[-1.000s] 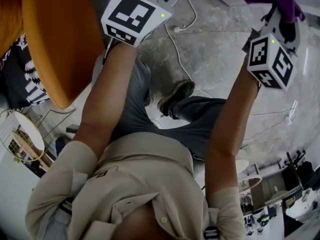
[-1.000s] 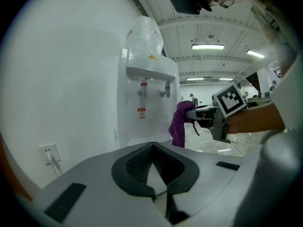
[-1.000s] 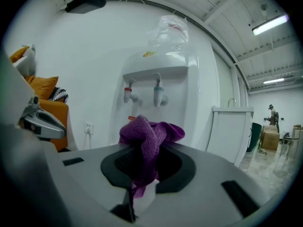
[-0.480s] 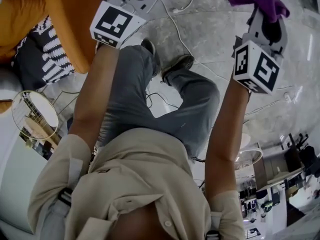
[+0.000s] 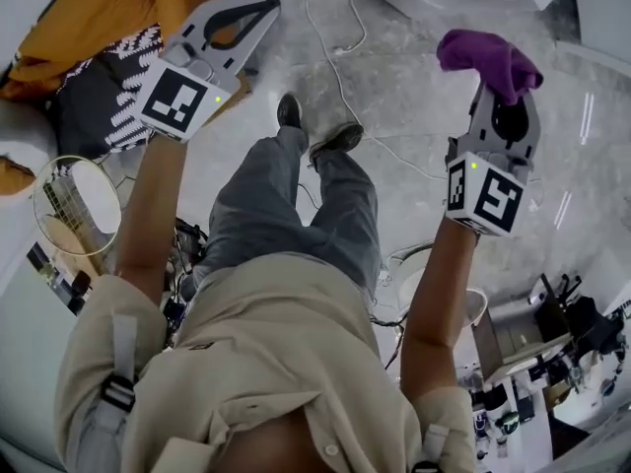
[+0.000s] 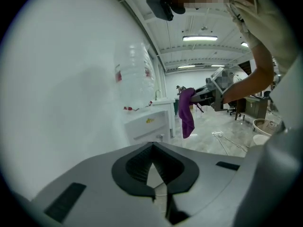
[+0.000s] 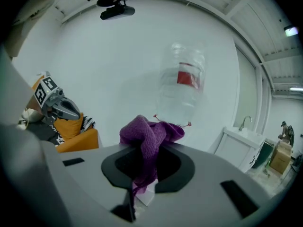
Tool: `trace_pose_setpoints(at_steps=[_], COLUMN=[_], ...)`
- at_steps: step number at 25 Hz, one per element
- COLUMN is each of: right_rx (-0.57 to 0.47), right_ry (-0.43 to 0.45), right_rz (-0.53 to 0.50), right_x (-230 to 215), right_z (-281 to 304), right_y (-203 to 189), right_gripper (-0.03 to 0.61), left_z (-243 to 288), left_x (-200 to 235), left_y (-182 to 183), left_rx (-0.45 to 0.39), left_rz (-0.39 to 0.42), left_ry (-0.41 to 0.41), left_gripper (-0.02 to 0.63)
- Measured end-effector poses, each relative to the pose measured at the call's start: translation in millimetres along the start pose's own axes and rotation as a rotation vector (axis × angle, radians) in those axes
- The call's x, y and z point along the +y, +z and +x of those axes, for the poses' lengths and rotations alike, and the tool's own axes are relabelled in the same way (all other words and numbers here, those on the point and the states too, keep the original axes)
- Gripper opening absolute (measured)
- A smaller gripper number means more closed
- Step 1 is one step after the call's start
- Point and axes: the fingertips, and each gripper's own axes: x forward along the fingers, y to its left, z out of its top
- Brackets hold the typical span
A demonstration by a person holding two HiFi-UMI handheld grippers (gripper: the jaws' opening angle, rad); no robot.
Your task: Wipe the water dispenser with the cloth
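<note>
The water dispenser [image 6: 147, 125] is a white cabinet against a white wall, with a clear bottle [image 6: 135, 74] on top. The right gripper view shows the bottle [image 7: 182, 86] and its red label straight ahead. My right gripper [image 5: 501, 97] is shut on a purple cloth [image 5: 488, 55], which bunches over the jaws [image 7: 147, 138] and hangs down as seen from the left gripper [image 6: 187, 112]. My left gripper [image 5: 264, 8] is held up at the left, shut and holding nothing [image 6: 152, 145]. Both grippers are short of the dispenser.
An orange seat [image 5: 59, 37] with a black-and-white cushion [image 5: 99, 97] stands at the left. White cables [image 5: 345, 57] trail over the grey floor. A round wire-framed table [image 5: 74, 205] is low on the left. A sink unit [image 7: 241, 138] stands right of the dispenser.
Both grippers sit lower in the head view than before, and the legs have stepped forward. A white unit has come into view at the top. The cloth stays held.
</note>
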Motion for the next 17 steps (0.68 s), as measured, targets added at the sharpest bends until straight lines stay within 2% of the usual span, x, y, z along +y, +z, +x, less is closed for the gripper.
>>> trace_pose_setpoints(at_steps=[5,10,14,17], right_rx=[-0.033,-0.074,-0.089,-0.08], right_ry=[0.012,0.048,0.075,0.101], right_rz=[-0.007,-0.028,-0.024,-0.014], right_x=[-16.4,-14.9,-4.2,12.8], right_z=[-29.1,-58.4,-86.5,-113.7], right_y=[67.7,130.7,166.5,185.3], right_gripper=[0.063,0.063,0.063,0.063], left_z=[-40.0,-90.5,-135.7,-176.5], left_x=[10.3,18.9,15.9,7.0], left_y=[59.8,112.0,142.0,155.4], left_rx=[-0.02,-0.063,-0.096,-0.097], left_rz=[0.048,0.064,0.073,0.05], left_ry=[0.028,0.08,0.105,0.119], left_gripper=[0.015,0.015,0.015,0.015])
